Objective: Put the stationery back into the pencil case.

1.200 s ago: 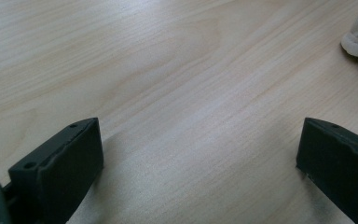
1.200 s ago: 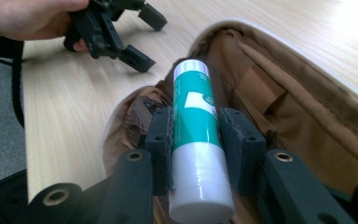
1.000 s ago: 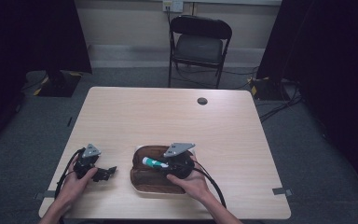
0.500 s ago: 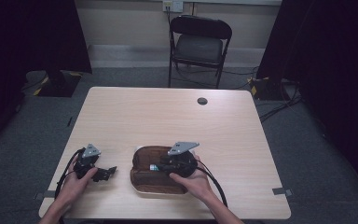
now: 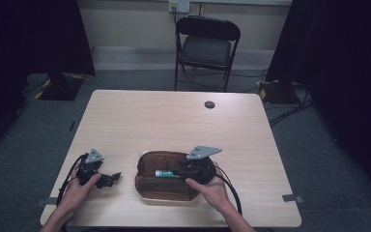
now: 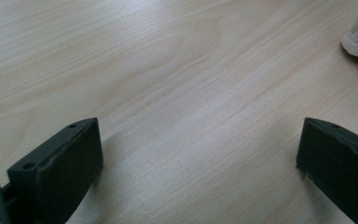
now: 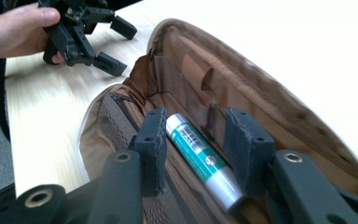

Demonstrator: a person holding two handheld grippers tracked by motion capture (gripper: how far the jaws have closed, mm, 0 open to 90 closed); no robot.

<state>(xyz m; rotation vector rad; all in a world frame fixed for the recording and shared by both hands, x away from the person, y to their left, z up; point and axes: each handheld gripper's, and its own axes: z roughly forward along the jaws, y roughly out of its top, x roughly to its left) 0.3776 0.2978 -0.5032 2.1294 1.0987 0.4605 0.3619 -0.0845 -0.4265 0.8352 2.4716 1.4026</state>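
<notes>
High view shows my right gripper (image 5: 181,170) low and just right of centre in the frame, reaching into the open brown pouch (image 5: 150,185) that lies on the wooden table (image 5: 174,121). My right gripper view has the green-and-white tube (image 7: 200,157) at lower centre, lying inside the pouch between my two jaws; they stand apart on either side of it with a gap showing, so the grip is released. My left gripper (image 5: 110,178) rests at the lower left of the high view, well apart from the pouch, held in my left hand (image 5: 79,186). My left gripper view shows its jaws spread wide over bare wood, a pale corner of the pouch at the upper right edge.
</notes>
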